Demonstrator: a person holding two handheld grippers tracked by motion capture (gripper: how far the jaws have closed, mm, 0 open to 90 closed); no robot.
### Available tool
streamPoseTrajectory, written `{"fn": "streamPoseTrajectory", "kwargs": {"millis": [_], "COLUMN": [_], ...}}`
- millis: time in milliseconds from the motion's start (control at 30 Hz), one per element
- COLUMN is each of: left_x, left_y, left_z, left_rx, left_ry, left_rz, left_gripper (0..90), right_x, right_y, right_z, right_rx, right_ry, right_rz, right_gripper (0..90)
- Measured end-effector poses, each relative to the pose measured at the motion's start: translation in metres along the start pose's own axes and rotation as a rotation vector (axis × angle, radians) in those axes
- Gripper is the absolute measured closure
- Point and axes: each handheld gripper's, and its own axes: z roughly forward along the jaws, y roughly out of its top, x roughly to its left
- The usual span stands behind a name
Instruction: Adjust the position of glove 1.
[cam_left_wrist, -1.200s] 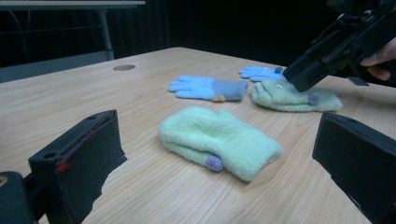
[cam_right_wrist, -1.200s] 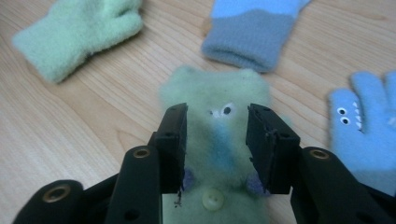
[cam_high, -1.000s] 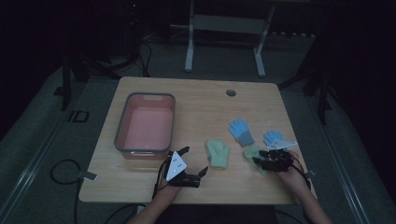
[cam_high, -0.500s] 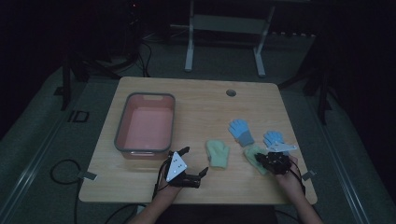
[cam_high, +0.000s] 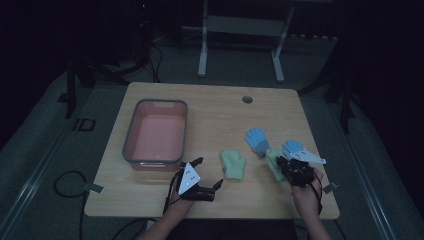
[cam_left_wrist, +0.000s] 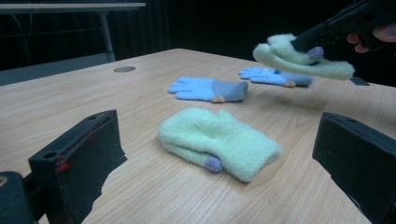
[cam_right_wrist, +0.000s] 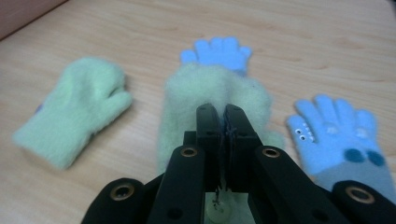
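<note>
The right gripper (cam_right_wrist: 223, 122) has its jaws pinched together on the cuff of a green mitten (cam_left_wrist: 299, 58), lifting it off the tabletop (cam_high: 220, 110) so it hangs free to carry, probably toward the pink bin (cam_high: 156, 132). The left gripper (cam_high: 205, 174) waits with jaws wide, facing the second green mitten (cam_left_wrist: 217, 142), which lies flat near two blue gloves (cam_left_wrist: 210, 88).

Left gripper (cam_high: 209, 175): low at near edge of table, jaws spread wide apart, nothing between them; forearm enters from the bottom, grey plate on top tilted up. Right gripper (cam_high: 281, 163): jaws pressed together, clamped on a green mitten (cam_right_wrist: 210, 93) held off the surface; right hand (cam_high: 306, 186) behind it, forearm angled in from bottom right.
</note>
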Motion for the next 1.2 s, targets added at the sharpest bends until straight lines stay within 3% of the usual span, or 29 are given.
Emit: {"fn": "streamPoseTrajectory", "kwargs": {"millis": [100,133,233,333,600,733,900,1067,1200], "left_x": [0.0,0.0,0.0,0.0,0.0,0.0,0.0,0.0,0.0], "left_y": [0.0,0.0,0.0,0.0,0.0,0.0,0.0,0.0,0.0], "left_z": [0.0,0.0,0.0,0.0,0.0,0.0,0.0,0.0,0.0], "left_rx": [0.0,0.0,-0.001,0.0,-0.002,-0.002,-0.001,0.0,0.001], "left_ry": [-0.001,-0.002,-0.004,-0.007,-0.009,-0.011,-0.014,-0.014,-0.016], "left_rz": [-0.003,-0.002,-0.001,-0.002,-0.003,-0.002,-0.002,-0.004,-0.005], "left_gripper": [1.0,1.0,1.0,1.0,1.0,1.0,1.0,1.0,1.0], "right_x": [0.002,0.006,0.008,0.005,0.005,0.004,0.003,-0.003,-0.013], "right_y": [0.0,-0.002,-0.004,-0.009,-0.019,-0.026,-0.025,-0.02,-0.014], "right_z": [0.001,0.006,0.012,0.019,0.041,0.051,0.05,0.041,0.035], "right_rx": [-0.002,0.018,0.043,0.06,0.102,0.112,0.113,0.106,0.095], "right_ry": [-0.011,-0.039,-0.098,-0.109,-0.116,-0.105,-0.082,-0.046,0.017], "right_rz": [0.005,0.042,0.073,0.14,0.185,0.191,0.186,0.143,0.103], "right_gripper": [86.4,86.4,86.4,86.4,83.8,74.3,68.3,65.4,64.6]}}
